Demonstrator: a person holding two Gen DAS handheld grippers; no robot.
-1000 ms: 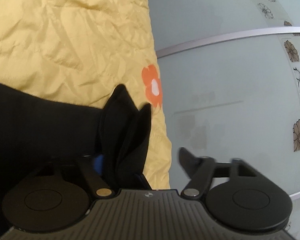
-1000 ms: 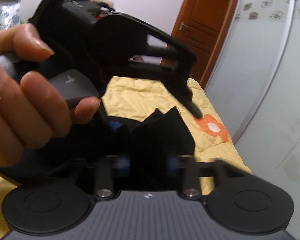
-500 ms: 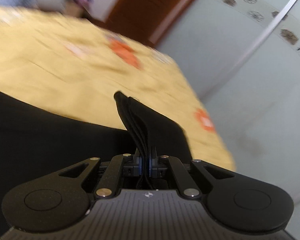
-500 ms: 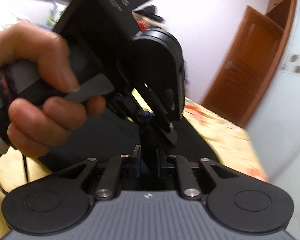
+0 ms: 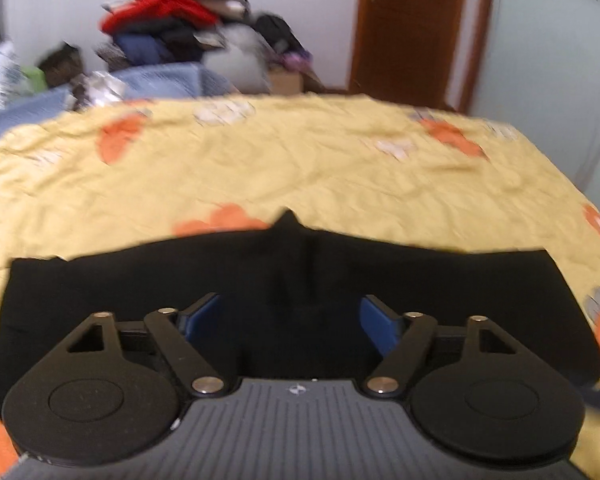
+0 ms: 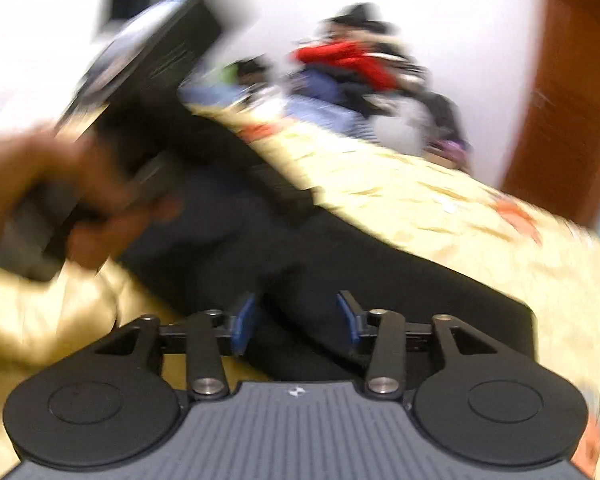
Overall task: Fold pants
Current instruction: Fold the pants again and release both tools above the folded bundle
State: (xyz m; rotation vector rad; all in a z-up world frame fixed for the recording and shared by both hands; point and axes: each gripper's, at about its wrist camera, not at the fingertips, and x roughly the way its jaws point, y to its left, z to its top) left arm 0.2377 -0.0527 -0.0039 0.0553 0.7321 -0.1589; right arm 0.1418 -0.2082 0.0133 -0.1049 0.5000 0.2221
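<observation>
Yellow bedsheet [image 5: 300,168] | black pants [image 5: 140,280] flat | both tools spread

Home bedroom: bed [image 5: 300,168], clothes pile [image 5: 168,28]

the left gripper [image 5: 294,320] hangs over the black pants [image 5: 140,280] with its blue-padded fingers [image 5: 204,316] spread wide, nothing held between them. the pants lie as a broad dark band across the yellow bedsheet [image 5: 300,160] — orange and white flowers printed on it — with a small peak of cloth poking up at the far edge. beyond the bed, a blurred pile of clothes [image 5: 172,28] sits against the white wall, and a brown wooden door [image 5: 412,28] stands to the right.
</observation>
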